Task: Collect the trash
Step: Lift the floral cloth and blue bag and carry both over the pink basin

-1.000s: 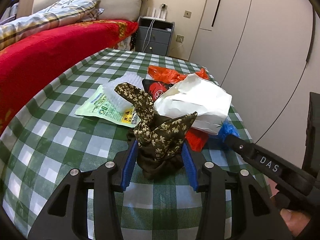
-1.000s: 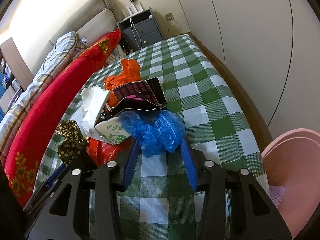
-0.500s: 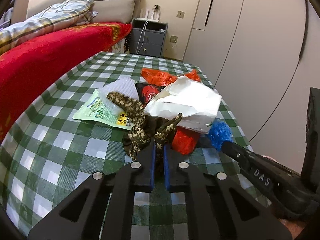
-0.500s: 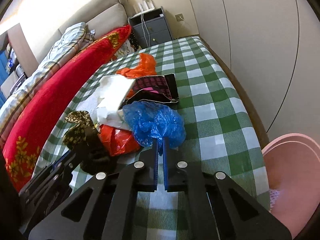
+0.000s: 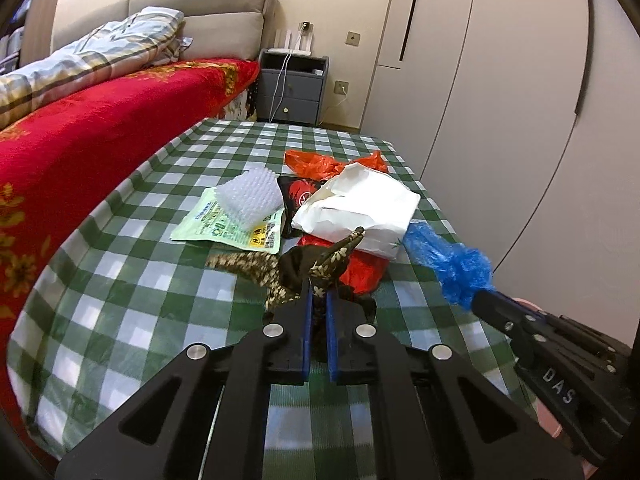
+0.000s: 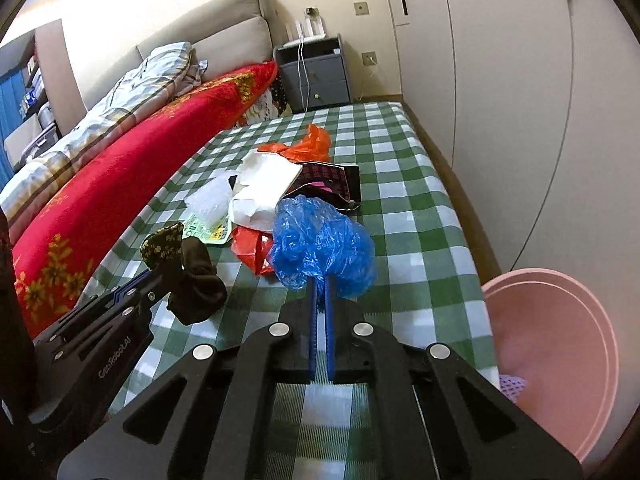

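Left wrist view: my left gripper (image 5: 316, 300) is clamped on the brown floral cloth scrap (image 5: 320, 264), lifted just in front of the white paper bag (image 5: 360, 208).

Right wrist view: my right gripper (image 6: 319, 292) pinches the crumpled blue plastic bag (image 6: 320, 240), beside that white bag. Both pickups look done; next, carry them right to the round pink plastic basin (image 6: 560, 344), which holds something lilac.

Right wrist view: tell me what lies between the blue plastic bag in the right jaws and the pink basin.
Only bare checked tablecloth and its edge lie between the blue plastic bag and the pink basin.
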The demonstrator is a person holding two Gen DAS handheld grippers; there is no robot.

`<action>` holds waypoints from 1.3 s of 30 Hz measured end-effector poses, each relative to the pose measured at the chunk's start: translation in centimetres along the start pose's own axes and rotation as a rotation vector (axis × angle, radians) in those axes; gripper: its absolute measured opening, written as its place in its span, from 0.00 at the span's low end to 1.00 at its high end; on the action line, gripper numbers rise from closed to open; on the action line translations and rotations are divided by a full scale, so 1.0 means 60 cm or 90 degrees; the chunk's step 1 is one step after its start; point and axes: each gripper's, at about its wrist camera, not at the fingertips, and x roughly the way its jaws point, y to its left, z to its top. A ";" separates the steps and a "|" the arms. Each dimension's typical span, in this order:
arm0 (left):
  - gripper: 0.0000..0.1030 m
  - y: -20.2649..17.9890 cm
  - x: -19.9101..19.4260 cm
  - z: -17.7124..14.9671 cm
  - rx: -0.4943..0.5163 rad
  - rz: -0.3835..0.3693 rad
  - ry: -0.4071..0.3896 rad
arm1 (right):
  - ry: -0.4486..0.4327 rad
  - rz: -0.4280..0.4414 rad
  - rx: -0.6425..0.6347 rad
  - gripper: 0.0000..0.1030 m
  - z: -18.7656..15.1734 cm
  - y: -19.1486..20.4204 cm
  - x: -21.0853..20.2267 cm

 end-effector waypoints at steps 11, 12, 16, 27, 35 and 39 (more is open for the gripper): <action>0.06 -0.005 -0.053 -0.013 0.025 -0.017 -0.017 | -0.026 -0.014 0.015 0.03 -0.028 -0.006 -0.078; 0.06 -0.004 -0.058 -0.015 0.026 -0.016 -0.019 | -0.029 -0.015 0.016 0.03 -0.028 -0.005 -0.083; 0.06 -0.002 -0.073 -0.016 0.027 -0.016 -0.025 | -0.041 -0.019 0.017 0.03 -0.033 -0.001 -0.102; 0.06 -0.007 -0.096 -0.021 0.034 -0.023 -0.038 | -0.067 -0.031 0.025 0.03 -0.043 -0.009 -0.146; 0.06 -0.024 -0.111 -0.022 0.049 -0.035 -0.046 | -0.079 -0.038 0.025 0.03 -0.048 -0.010 -0.166; 0.06 -0.031 -0.118 -0.020 0.052 -0.038 -0.049 | -0.088 -0.043 0.027 0.03 -0.048 -0.014 -0.175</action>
